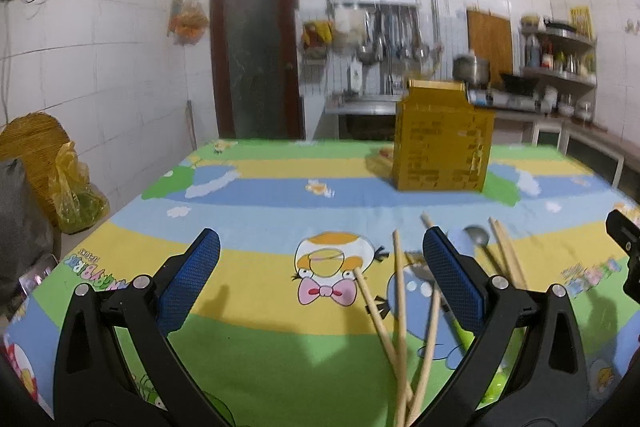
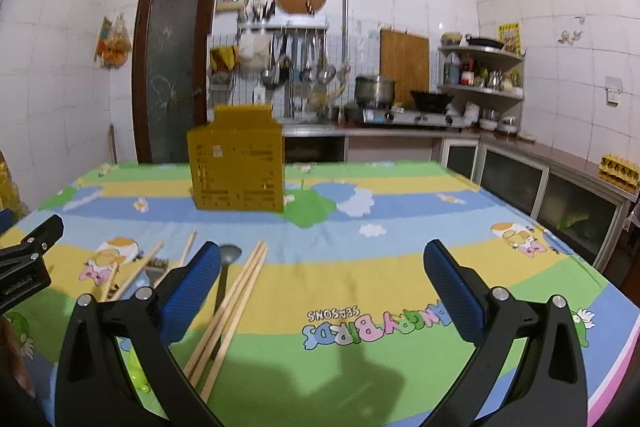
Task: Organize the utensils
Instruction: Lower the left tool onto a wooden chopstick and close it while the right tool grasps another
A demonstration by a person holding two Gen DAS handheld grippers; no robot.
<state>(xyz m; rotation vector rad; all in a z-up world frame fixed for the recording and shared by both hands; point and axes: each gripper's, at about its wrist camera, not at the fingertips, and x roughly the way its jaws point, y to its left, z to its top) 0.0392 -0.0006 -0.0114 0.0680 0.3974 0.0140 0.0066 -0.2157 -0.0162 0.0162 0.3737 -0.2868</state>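
Chopsticks (image 1: 401,311), a spoon (image 2: 224,267) and a fork (image 1: 420,267) lay scattered on the tablecloth (image 2: 360,267), well short of the yellow holder (image 2: 238,167); both the left gripper (image 1: 320,263) and right gripper (image 2: 322,275) hung spread and empty, so pinching one chopstick mid-length seemed wisest

A left tool (image 1: 320,267) with blue-padded fingers (image 1: 191,279) is seen spread wide apart, with nothing held between them, above a desk (image 1: 260,355) covered by a bright cartoon cloth. Wooden chopsticks (image 1: 400,307) are scattered in a loose crossing pile beside the right finger. A metal spoon (image 1: 477,235) and a fork (image 1: 420,267) are partly hidden behind that finger. A yellow slotted holder (image 1: 442,139) is placed upright farther back on the desk. Part of the right tool (image 1: 626,243) is seen at the right edge. A tiled kitchen wall with a dark door (image 1: 256,47) is shown behind.
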